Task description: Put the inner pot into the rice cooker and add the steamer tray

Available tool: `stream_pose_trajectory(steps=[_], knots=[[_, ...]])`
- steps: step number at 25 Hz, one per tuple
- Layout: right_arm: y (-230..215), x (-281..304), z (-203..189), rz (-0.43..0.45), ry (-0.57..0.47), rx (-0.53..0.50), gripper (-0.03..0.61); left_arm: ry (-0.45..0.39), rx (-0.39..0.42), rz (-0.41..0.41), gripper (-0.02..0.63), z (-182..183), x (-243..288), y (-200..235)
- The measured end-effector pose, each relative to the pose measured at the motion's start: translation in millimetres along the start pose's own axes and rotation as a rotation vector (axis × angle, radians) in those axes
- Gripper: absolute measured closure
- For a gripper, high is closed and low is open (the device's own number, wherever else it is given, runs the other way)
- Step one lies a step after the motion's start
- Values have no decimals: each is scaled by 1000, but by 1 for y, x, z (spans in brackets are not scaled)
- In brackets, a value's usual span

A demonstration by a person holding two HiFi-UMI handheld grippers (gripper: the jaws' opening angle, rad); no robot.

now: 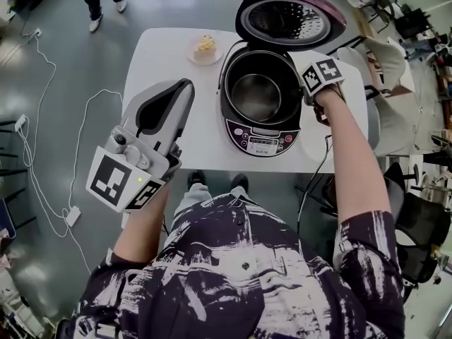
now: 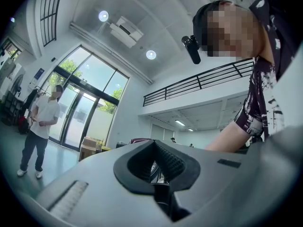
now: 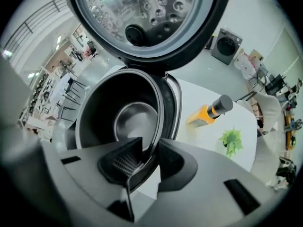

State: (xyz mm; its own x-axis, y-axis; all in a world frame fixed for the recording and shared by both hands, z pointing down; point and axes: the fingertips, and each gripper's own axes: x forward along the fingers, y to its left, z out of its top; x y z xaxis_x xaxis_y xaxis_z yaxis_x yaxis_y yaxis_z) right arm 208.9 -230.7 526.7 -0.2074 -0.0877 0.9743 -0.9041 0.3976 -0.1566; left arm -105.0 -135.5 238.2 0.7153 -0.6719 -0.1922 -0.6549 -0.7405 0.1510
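The rice cooker (image 1: 260, 141) stands on the white table (image 1: 201, 143) with its lid (image 1: 289, 16) raised. The metal inner pot (image 1: 256, 96) sits inside it. My right gripper (image 1: 306, 94) points steeply down at the pot's right rim. In the right gripper view the rim of the inner pot (image 3: 128, 122) runs between the pads of the right gripper (image 3: 149, 162), with a sliver of gap beside it, so the jaws stand slightly open. My left gripper (image 1: 180, 90) is held near my body, away from the cooker. Its jaws are together and empty in the left gripper view (image 2: 154, 167). No steamer tray shows.
A small plate with food (image 1: 205, 48) lies at the table's far side, left of the cooker. The right gripper view shows a yellow bottle with a dark cap (image 3: 210, 112) and a green leafy item (image 3: 231, 141) on the table. Cables (image 1: 42, 140) trail on the floor; a person (image 2: 40, 126) stands nearby.
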Motion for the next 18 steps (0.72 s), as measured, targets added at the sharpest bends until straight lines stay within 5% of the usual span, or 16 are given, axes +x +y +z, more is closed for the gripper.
stream_pose_trajectory(steps=[11, 15, 18], knots=[[5, -16, -27, 212, -119, 121, 505, 22, 3, -82, 609, -4, 32, -29], [1, -43, -32, 280, -240, 89, 532, 35, 3, -125, 609, -12, 54, -52], [-17, -72, -43, 251, -400, 70, 538, 55, 1, -179, 609, -19, 71, -72]])
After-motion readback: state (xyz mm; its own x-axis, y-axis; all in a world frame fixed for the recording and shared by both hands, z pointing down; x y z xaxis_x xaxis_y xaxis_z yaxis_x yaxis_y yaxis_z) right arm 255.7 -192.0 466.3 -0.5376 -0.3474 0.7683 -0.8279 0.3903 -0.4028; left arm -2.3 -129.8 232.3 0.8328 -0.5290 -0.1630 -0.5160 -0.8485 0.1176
